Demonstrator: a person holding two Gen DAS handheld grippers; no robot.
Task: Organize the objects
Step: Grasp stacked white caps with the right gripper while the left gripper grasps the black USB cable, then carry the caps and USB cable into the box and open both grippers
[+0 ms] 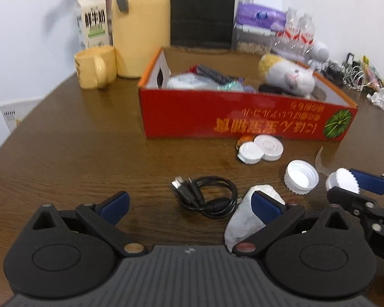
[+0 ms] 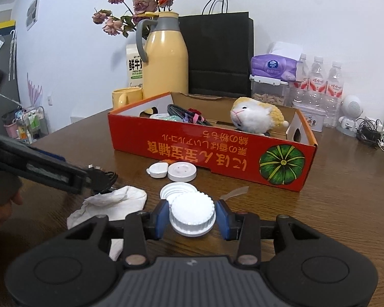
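The right claw is pinching a white ribbed screw cap between its blue pads, low over the brown bench, just in front of a second white cap that lies open side up. So the step in hand looks like the pick-up of this cap, one of the loose items waiting to go into the red cardboard box. That box already holds a plush toy, cables and a few small things.

The left claw is spread wide and empty, hovering over a coiled black USB cable, with a crumpled white tissue under its right finger. Two flat white lids sit just beside the box's front wall.

Next, I judge, the right claw must lift the cap clear of the box's front wall, carry it over an open spot inside and release; the left claw should settle round the cable bundle and close on it
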